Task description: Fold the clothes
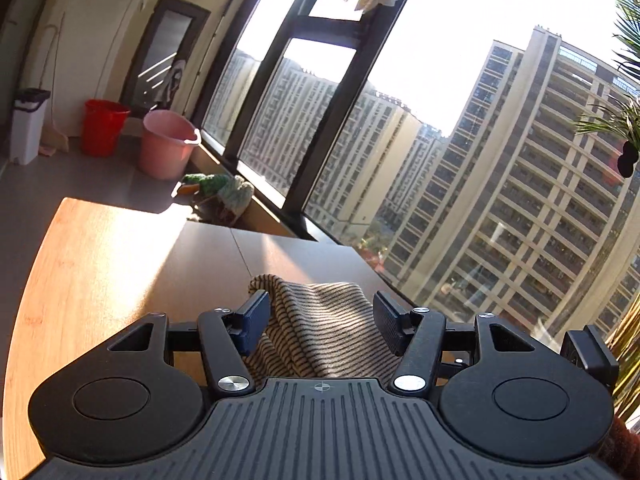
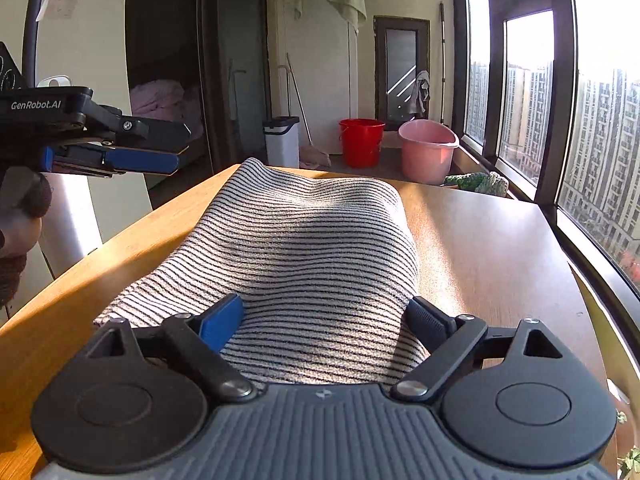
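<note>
Sunlit wooden table (image 2: pixel 500 240) beside the window carries the striped garment (image 2: pixel 304 248), lying as a compact, apparently folded bundle, slightly humped. Left gripper (image 1: pixel 320 316) and right gripper (image 2: pixel 326 320) both stand wide open, straddling the cloth without clamping it. Judgement: folding looks largely complete; flattening or one last fold may remain.

Low sun falls across a wooden table (image 2: pixel 500 240) beside tall dark-framed windows (image 2: pixel 564 80) on the right, with high-rise blocks (image 1: pixel 520 200) outside. At the far cream wall stand a red bucket (image 2: pixel 361 142), a pink bucket (image 2: pixel 427 151) and a white bin (image 2: pixel 282 141).
</note>
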`<state>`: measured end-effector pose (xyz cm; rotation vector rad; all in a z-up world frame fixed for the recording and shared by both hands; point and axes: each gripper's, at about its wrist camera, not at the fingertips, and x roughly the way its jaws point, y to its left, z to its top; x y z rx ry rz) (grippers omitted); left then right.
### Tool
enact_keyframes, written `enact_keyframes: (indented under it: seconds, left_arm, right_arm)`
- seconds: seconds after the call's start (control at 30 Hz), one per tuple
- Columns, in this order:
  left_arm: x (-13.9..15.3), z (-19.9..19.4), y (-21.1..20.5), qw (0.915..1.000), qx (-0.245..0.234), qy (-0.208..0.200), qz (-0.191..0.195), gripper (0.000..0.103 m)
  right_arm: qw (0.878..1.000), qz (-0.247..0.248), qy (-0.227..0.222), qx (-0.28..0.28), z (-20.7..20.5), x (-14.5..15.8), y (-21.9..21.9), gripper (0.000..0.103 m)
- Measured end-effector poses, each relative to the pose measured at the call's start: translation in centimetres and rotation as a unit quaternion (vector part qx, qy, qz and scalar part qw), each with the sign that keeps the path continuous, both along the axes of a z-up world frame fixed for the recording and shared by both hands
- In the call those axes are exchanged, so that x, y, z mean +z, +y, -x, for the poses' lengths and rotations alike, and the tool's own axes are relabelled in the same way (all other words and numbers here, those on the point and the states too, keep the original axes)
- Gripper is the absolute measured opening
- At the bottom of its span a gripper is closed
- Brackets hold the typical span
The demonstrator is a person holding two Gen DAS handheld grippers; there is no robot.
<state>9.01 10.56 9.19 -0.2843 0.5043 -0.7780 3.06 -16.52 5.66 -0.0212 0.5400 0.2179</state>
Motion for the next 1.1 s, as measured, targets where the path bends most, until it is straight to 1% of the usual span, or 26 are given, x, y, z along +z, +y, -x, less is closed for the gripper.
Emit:
enact_keyframes:
  seconds: [0.03,0.07,0.17,0.23,0.3,0.33,0.4,0.57,0.63,0.7,0.77,0.83,0.9,1.0,1.1]
  left_arm:
    - [0.3,-0.1,-0.7,0.9999,-0.015,0.001,0.003,0.062]
    - [0.1,-0.3,-1.6,0.9996,-0.026,0.006,-0.004,0.062]
    - [-2.0,-1.0,-5.1,0.9967,-0.041,0.031,-0.064,0.060]
    - [-3.9,-1.2,-5.9,0.9942,-0.032,0.034,-0.097,0.058]
    - [-4.8,-0.8,-6.3,0.9923,-0.026,0.011,-0.120,0.054]
    - [-4.8,-0.6,-6.4,0.9913,-0.025,0.003,-0.129,0.053]
    - [-4.9,-0.3,-6.5,0.9894,-0.023,-0.010,-0.143,0.053]
    - [-5.4,-1.2,-6.7,0.9898,-0.020,-0.005,-0.141,0.055]
    - [-5.5,-2.0,-7.1,0.9887,-0.014,-0.013,-0.149,0.055]
    - [-5.4,-3.6,-7.2,0.9882,0.003,-0.015,-0.153,0.056]
    - [-5.2,-5.4,-7.0,0.9878,0.027,-0.012,-0.153,0.056]
    - [-4.5,-6.5,-6.0,0.9880,0.055,-0.001,-0.144,0.052]
    - [-3.9,-6.4,-4.7,0.9886,0.074,0.007,-0.131,0.052]
    - [-4.0,-5.2,-3.7,0.9874,0.080,0.010,-0.136,0.053]
    - [-4.7,-4.6,-3.8,0.9859,0.077,0.006,-0.148,0.054]
  right_arm:
    - [1.000,0.000,0.000,-0.001,0.0,0.0,0.2,0.090]
    - [1.000,0.000,0.000,-0.001,0.0,-0.1,0.3,0.090]
    - [1.000,0.006,-0.001,-0.010,-0.2,0.1,0.7,0.090]
    - [1.000,0.008,0.000,-0.015,-0.2,0.1,0.7,0.090]
    - [1.000,0.005,0.000,-0.019,-0.1,0.1,0.7,0.091]
    - [1.000,0.003,0.002,-0.022,-0.1,0.1,0.7,0.092]
    - [1.000,-0.001,0.007,-0.027,-0.1,0.1,0.6,0.096]
    - [0.998,-0.030,0.018,-0.043,-0.5,-0.4,0.4,0.100]
    - [0.999,-0.031,0.013,-0.038,-1.5,-0.8,0.7,0.102]
    - [0.999,-0.032,0.012,-0.034,-3.5,-1.0,1.5,0.102]
    - [0.999,-0.013,0.001,-0.031,-5.8,-1.0,2.4,0.102]
    - [1.000,0.009,-0.011,-0.028,-8.0,-0.9,3.1,0.102]
    - [0.999,0.022,-0.017,-0.025,-9.4,-0.8,3.2,0.102]
    - [1.000,0.018,-0.016,-0.017,-9.9,-0.5,2.7,0.102]
    - [1.000,0.013,-0.016,-0.010,-10.5,-0.1,2.1,0.102]
